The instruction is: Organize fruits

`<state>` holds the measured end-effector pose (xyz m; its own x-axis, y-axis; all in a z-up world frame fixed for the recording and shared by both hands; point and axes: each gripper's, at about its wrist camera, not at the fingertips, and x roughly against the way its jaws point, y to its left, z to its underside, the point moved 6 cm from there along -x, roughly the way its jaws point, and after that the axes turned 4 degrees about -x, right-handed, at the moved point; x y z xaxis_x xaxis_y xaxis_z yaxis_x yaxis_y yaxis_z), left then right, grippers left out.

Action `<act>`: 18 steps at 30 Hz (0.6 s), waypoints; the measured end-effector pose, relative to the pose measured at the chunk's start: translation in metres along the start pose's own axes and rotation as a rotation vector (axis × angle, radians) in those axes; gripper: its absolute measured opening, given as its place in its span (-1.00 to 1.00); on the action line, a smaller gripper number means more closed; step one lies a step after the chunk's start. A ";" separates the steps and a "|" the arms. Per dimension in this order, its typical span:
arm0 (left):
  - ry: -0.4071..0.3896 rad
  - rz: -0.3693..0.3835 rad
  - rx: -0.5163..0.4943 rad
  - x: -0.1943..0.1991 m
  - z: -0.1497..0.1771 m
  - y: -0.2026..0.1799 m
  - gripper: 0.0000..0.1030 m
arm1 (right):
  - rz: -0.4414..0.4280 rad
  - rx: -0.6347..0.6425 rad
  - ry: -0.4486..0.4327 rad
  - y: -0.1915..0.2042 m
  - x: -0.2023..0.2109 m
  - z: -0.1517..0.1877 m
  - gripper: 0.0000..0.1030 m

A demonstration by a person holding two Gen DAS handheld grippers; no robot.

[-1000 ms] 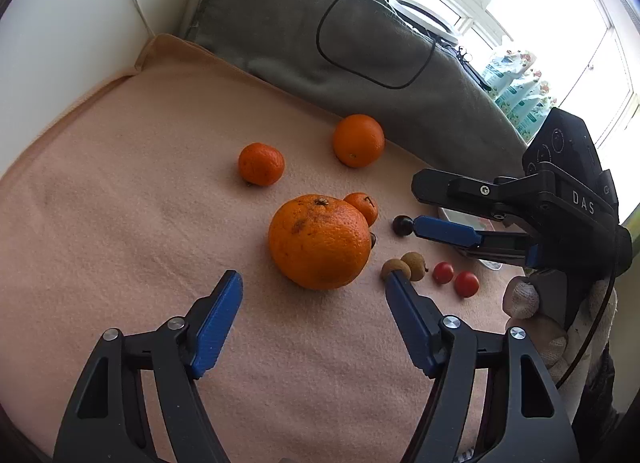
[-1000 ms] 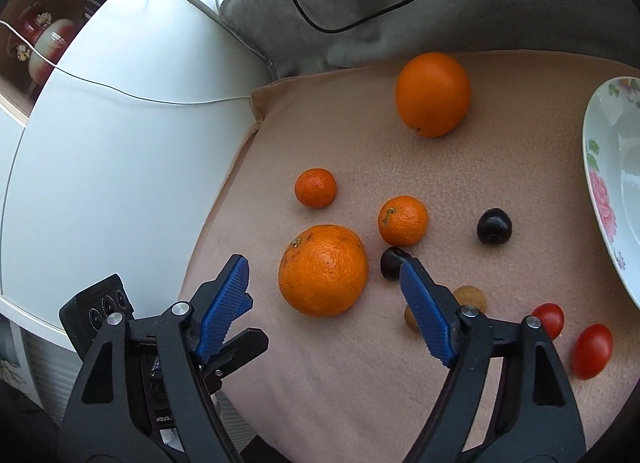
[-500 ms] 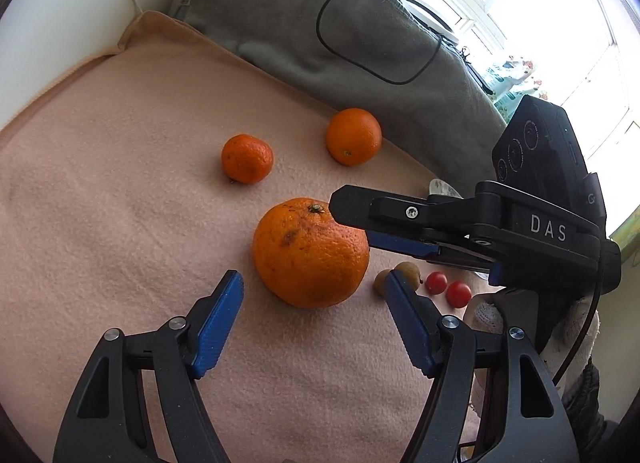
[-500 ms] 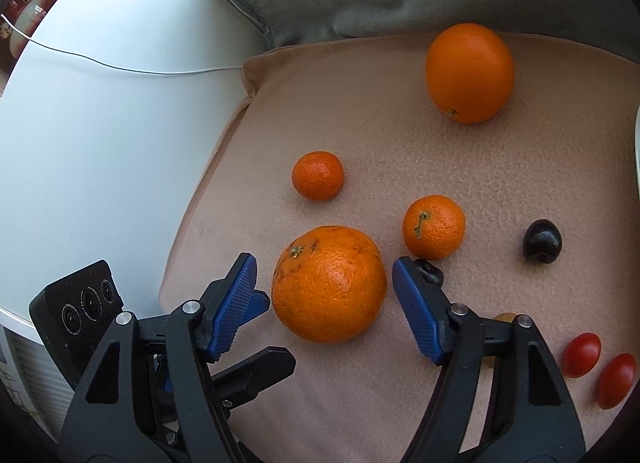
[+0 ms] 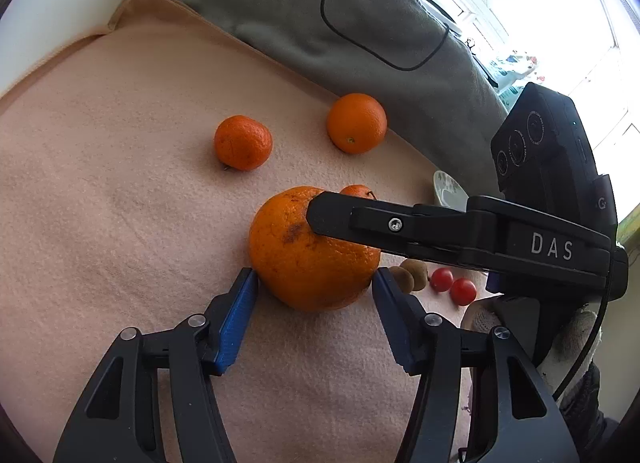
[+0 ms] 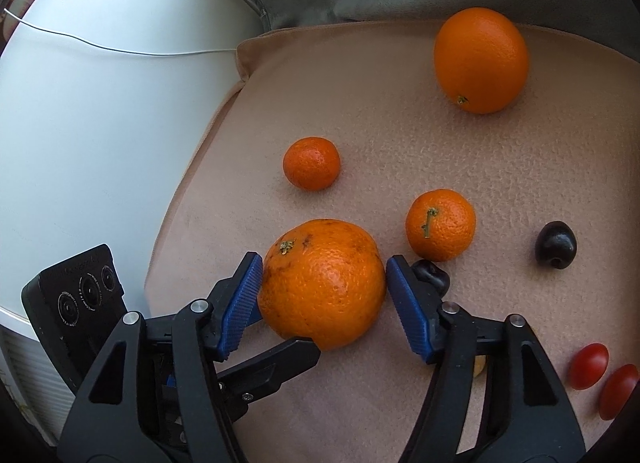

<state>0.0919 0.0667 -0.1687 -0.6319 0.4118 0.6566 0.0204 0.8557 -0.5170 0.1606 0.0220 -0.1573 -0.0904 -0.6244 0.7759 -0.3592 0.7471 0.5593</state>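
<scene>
A large blemished orange point(image 5: 308, 259) lies on the peach blanket point(image 5: 100, 203); it also shows in the right wrist view point(image 6: 322, 283). My right gripper point(image 6: 324, 283) straddles it, blue pads point(image 6: 244, 299) touching both sides. My left gripper point(image 5: 316, 295) is open with its tips at the orange's near side. A smooth orange point(image 6: 480, 61), two mandarins point(image 6: 312, 163) point(image 6: 440, 225), two dark cherries point(image 6: 556, 245), two cherry tomatoes point(image 6: 588, 365) and two brown longans point(image 5: 412, 277) lie around.
A grey cushion point(image 5: 320, 23) with a black cable point(image 5: 384, 59) lines the blanket's far edge. A floral plate point(image 5: 448, 191) sits at the far right. A white surface point(image 6: 100, 123) borders the blanket on the left of the right wrist view.
Both grippers have moved in on the large orange. The right jaws have gone from beside it to around it and narrowed onto its sides; the left tips have reached its near side.
</scene>
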 end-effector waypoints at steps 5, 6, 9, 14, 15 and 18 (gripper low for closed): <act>-0.001 -0.017 -0.024 0.000 -0.001 -0.002 0.14 | -0.001 0.001 -0.004 -0.001 0.002 0.001 0.28; -0.001 -0.020 -0.028 0.001 -0.001 -0.002 0.14 | 0.003 0.006 -0.007 0.000 0.002 0.001 0.28; -0.002 -0.021 -0.033 0.003 -0.001 -0.004 0.14 | 0.010 0.018 -0.018 0.003 0.005 0.003 0.28; -0.011 -0.023 -0.056 0.004 -0.003 -0.014 0.14 | 0.010 0.020 -0.039 0.003 0.014 0.005 0.27; -0.014 -0.022 -0.061 0.005 -0.003 -0.018 0.14 | 0.011 0.021 -0.046 0.003 0.018 0.006 0.27; -0.018 -0.012 -0.076 0.006 -0.004 -0.028 0.14 | 0.015 0.021 -0.070 0.000 0.029 0.006 0.27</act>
<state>0.0911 0.0466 -0.1486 -0.6466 0.3964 0.6517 0.0716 0.8821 -0.4655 0.1523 0.0029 -0.1361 -0.1605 -0.6285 0.7611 -0.3764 0.7518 0.5414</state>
